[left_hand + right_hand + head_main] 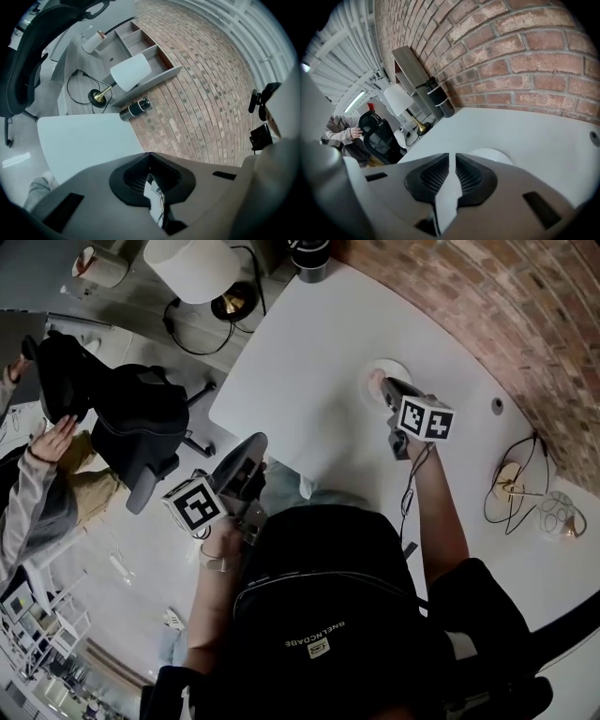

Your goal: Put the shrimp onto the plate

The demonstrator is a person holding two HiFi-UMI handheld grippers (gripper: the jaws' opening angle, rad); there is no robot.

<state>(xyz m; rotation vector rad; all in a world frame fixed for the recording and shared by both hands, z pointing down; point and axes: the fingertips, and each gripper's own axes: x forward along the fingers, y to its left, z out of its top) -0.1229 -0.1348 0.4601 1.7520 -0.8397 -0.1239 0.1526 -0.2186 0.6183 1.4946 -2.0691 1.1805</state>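
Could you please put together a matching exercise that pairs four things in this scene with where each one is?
Things:
1. plate
2. lamp
3. black cylinder
4. office chair

Places:
A. at the table's far end, beside the brick wall
B. on the floor left of the table, an onlooker's hand on it
C. on the white table, just beyond the right gripper
D. on the floor beyond the table, a cable looped by its base

Pairs: 1-C, 2-D, 3-A, 4-B

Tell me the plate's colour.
The plate is white; the right gripper view shows it best.
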